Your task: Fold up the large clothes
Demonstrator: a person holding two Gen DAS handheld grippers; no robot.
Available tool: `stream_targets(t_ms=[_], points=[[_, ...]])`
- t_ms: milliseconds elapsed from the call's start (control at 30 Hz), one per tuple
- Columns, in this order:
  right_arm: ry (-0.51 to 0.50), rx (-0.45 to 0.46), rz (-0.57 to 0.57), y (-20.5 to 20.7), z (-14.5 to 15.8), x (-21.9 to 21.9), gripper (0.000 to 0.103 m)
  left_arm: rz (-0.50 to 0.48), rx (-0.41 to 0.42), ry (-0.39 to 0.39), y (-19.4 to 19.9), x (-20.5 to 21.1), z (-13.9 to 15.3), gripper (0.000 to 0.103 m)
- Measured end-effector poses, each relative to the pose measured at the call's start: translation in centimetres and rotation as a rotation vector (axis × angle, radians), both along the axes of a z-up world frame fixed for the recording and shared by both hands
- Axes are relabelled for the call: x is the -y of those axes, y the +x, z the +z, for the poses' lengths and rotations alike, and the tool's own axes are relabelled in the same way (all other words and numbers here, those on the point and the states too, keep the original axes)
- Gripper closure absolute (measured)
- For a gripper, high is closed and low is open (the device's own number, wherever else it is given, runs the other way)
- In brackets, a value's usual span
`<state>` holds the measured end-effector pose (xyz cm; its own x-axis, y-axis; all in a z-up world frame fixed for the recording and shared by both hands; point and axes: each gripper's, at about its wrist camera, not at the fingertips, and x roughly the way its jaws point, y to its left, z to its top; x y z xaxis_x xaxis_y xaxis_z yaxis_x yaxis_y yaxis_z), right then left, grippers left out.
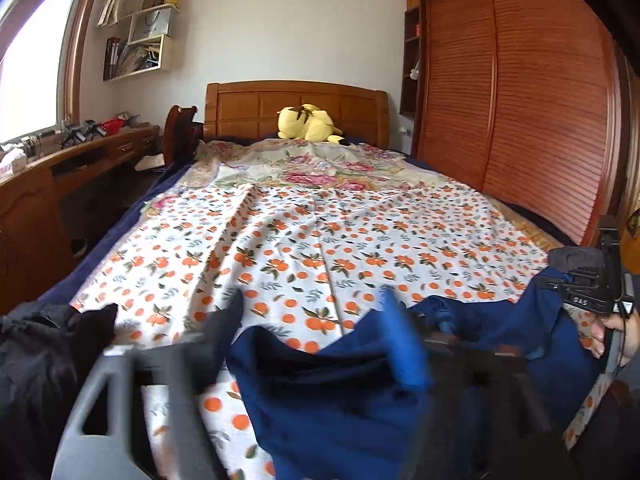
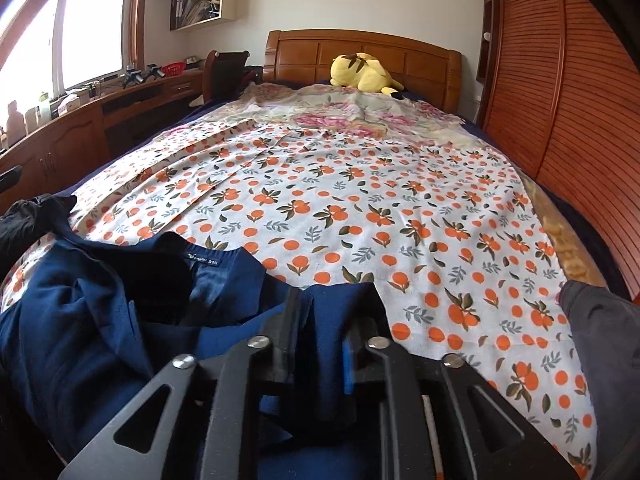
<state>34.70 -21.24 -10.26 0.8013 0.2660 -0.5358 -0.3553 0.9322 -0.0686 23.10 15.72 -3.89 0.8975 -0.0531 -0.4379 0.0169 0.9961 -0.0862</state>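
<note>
Garment: navy sweater lies rumpled on the bed, just ahead of both tools, collar forward, ready for spreading.
Left hand-held gripper: spread wide, cloth between, unpinched.
Right hand-held gripper: partly parted around a fold; grip unclear.

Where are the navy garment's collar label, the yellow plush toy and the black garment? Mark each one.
collar label (image 2: pixel 199 258), right wrist view, on the small tag inside the neckline.
yellow plush toy (image 1: pixel 306 122), left wrist view, on its body by the headboard.
black garment (image 1: pixel 36 344), left wrist view, on its crumpled middle.
</note>
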Motion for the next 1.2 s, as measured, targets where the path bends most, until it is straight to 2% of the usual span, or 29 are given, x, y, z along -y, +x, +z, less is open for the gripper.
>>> stream_targets(t_ms=[67,167,367,500,733,833,933,1000,1033,1200], points=[[-0.012,0.016,-0.013,-0.5,0.4,0.2,0.066,-0.010,0.003,-0.017,-0.6,0.3,-0.2,0.018],[-0.026,0.027,-0.016,-1.4,0.8,0.2,0.058,0.000,0.014,-0.018,-1.4,0.8,-0.5,0.018],[-0.012,0.011,0.030,-3.3,1.0,-0.7,0.057,-0.019,-0.002,-0.034,-3.0,1.9,-1.5,0.018],[0.001,-0.034,0.063,-3.5,0.6,-1.9,0.057,-0.032,-0.004,-0.025,-4.0,2.7,-1.9,0.018],[0.007,-0.164,0.120,-1.0,-0.9,-3.7,0.057,-0.048,-0.008,-0.009,-5.2,3.2,-2.2,0.018],[-0.002,-0.231,0.111,1.0,-1.6,-4.2,0.057,-0.053,-0.019,0.009,-5.4,3.3,-2.5,0.018],[0.059,-0.323,0.129,3.0,-2.0,-4.1,0.057,-0.056,-0.026,0.017,-5.6,3.1,-2.8,0.018],[0.056,-0.337,0.154,3.7,-1.8,-4.5,0.074,-0.049,-0.028,0.016,-5.8,2.7,-2.8,0.018],[0.056,-0.349,0.175,4.0,-1.8,-4.7,0.090,-0.045,-0.028,0.011,-5.8,2.5,-2.8,0.018],[-0.022,-0.254,0.223,5.4,0.5,-7.6,0.093,-0.022,-0.036,-0.010,-6.1,1.4,-3.1,0.018]])
